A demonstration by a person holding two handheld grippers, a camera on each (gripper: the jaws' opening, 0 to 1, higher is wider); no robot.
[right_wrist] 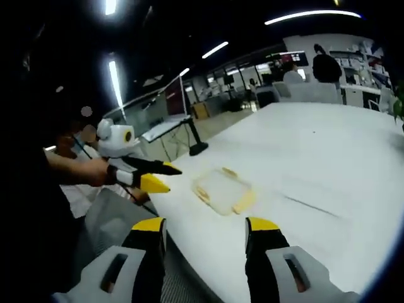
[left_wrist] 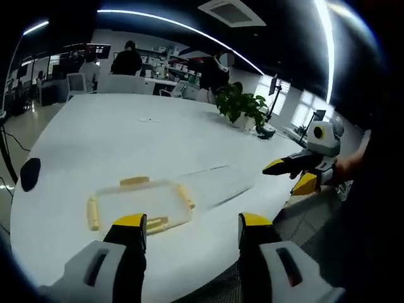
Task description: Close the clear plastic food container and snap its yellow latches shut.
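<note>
Container (left_wrist: 140, 203) waits on the tabletop (left_wrist: 126, 139), just past the left gripper's (left_wrist: 192, 227) wide fingers; both grippers hold nothing, so reaching comes next.

The clear plastic food container (left_wrist: 140, 203) lies flat on the white table (left_wrist: 126, 139), close to its near edge and apart from both grippers. Its lid sits on top, and yellow latches (left_wrist: 185, 196) run along all four sides. In the right gripper view it (right_wrist: 222, 190) lies near the table's left edge.

container (left_wrist: 140, 203) lid state unclear, near latch (left_wrist: 154, 224) partly hidden
</note>
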